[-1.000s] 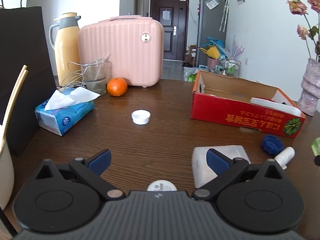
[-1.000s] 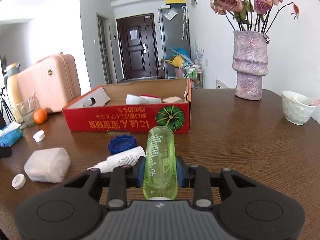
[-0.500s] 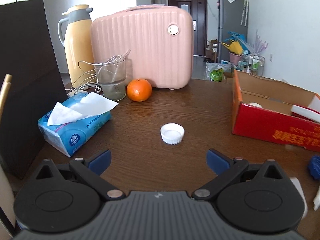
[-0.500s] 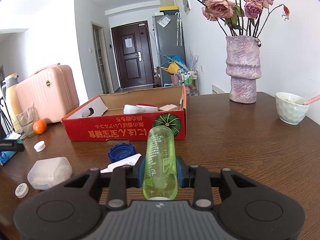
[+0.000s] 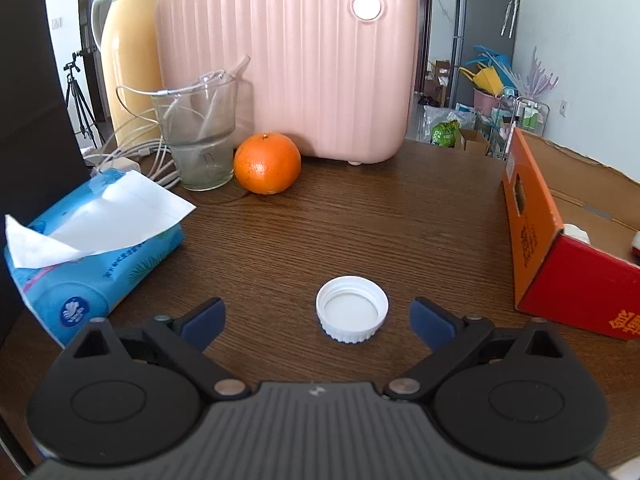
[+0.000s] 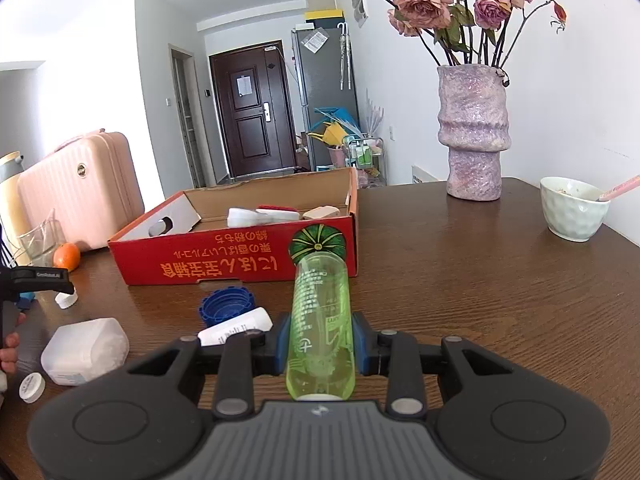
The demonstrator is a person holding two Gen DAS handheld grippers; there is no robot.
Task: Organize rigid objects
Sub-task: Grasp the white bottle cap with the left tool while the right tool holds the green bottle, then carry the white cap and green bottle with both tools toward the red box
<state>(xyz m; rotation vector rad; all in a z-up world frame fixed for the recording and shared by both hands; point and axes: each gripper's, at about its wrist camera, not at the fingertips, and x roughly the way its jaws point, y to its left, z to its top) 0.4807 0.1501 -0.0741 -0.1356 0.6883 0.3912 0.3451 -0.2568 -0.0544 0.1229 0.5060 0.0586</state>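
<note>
The left gripper (image 5: 318,316) is holding its jaws wide apart over the brown wooden desk (image 5: 400,216), with a white screw cap (image 5: 352,309) lying open side up between the blue pads, nearer the right-hand pad and touching neither. Nothing is standing between the jaws and the cap. Farther out, an orange (image 5: 267,163) is sitting just in front of a ribbed pink suitcase (image 5: 292,56), beside a clear glass (image 5: 198,136) holding white cables, with a yellow thermos jug (image 5: 128,48) behind it; a blue tissue pack (image 5: 86,248) with a sheet sticking out is lying to the left, and the orange end of a red cardboard box (image 5: 532,240) is standing to the right. The right gripper (image 6: 320,340) is clamping its jaws on a translucent green bottle (image 6: 321,332), which is pointing forward and tilted up, printed with pale text. Just left of those jaws a small white tube (image 6: 236,326) is lying against a blue lid (image 6: 228,304), with a frosted plastic container (image 6: 86,350) and a small white jar cap (image 6: 32,387) farther left. Ahead, the red box (image 6: 224,264) is holding several white and red pieces, and a purple vase (image 6: 472,132) of dried roses and a white bowl (image 6: 574,208) are standing to the right.
</note>
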